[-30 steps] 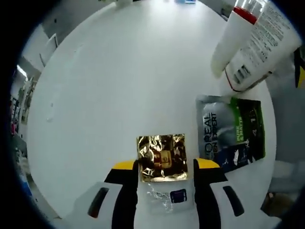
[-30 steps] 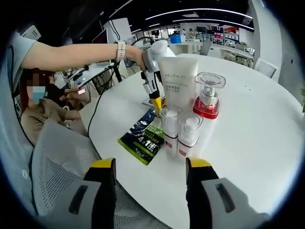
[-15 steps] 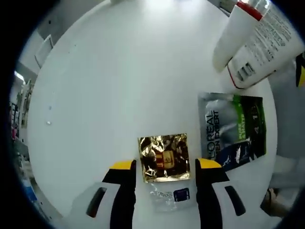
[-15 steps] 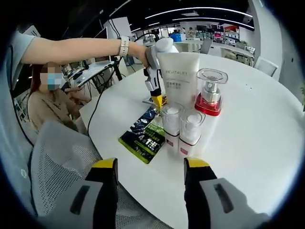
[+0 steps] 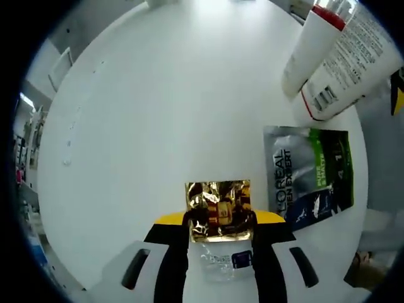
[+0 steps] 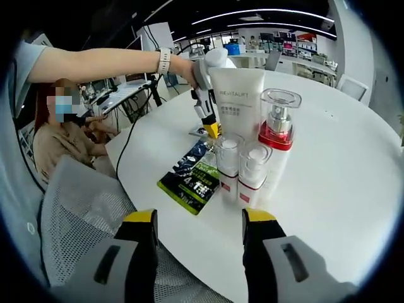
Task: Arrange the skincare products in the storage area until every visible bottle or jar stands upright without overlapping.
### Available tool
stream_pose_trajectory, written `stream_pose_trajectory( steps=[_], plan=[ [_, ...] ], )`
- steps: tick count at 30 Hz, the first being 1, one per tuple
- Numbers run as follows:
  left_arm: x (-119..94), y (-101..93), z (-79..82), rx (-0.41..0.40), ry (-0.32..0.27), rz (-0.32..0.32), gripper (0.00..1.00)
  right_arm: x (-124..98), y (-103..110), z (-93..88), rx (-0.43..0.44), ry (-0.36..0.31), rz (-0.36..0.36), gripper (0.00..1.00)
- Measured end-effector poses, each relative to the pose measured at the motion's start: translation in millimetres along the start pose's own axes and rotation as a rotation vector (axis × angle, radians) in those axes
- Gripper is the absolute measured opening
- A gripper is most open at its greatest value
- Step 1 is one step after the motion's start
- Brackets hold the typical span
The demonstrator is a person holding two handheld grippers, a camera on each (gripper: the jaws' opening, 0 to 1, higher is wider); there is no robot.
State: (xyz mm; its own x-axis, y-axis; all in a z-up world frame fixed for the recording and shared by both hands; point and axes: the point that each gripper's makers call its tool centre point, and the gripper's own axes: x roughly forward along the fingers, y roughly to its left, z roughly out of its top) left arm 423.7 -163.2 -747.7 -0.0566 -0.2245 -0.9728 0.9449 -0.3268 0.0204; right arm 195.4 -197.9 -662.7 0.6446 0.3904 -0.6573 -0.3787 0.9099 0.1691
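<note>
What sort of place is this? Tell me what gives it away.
Probably an open-plan office or lab: ceiling strip lights, rows of desks with monitors behind, a mesh chair, and a round white table holding skincare bottles.

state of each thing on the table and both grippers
gold sachet: flat, between the left gripper jaws
left gripper: shut on the sachet
right gripper: open, holding nothing
green sachet: flat
white tube: upright
red pump bottle: upright
two small bottles: upright, side by side
</note>
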Motion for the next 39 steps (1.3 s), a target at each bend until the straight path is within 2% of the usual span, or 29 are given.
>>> stream_pose_trajectory(
  steps=[8,14,28,39],
  plan=[
    [-3,-4.9,-8.0,0.017,0.032,-0.002,0.36,-3,0,3.9,-0.005,-0.021,-0.006,0.59],
    [-17,-3.1,-3.6,0.002,-0.001,0.023,0.36,-4,-2,5.7,-0.013,-0.028,-0.025,0.67],
    [-42,-22.3,-14.0,0.016,0.012,0.048,0.36,-11,-1,14.5,-0.043,-0.067,-0.055,0.86],
    [-45,-52.4,-40.3,-0.006,0.049,0.025,0.36,-16,1,12.3,-0.061,-0.056,-0.063,0.87]
  ],
)
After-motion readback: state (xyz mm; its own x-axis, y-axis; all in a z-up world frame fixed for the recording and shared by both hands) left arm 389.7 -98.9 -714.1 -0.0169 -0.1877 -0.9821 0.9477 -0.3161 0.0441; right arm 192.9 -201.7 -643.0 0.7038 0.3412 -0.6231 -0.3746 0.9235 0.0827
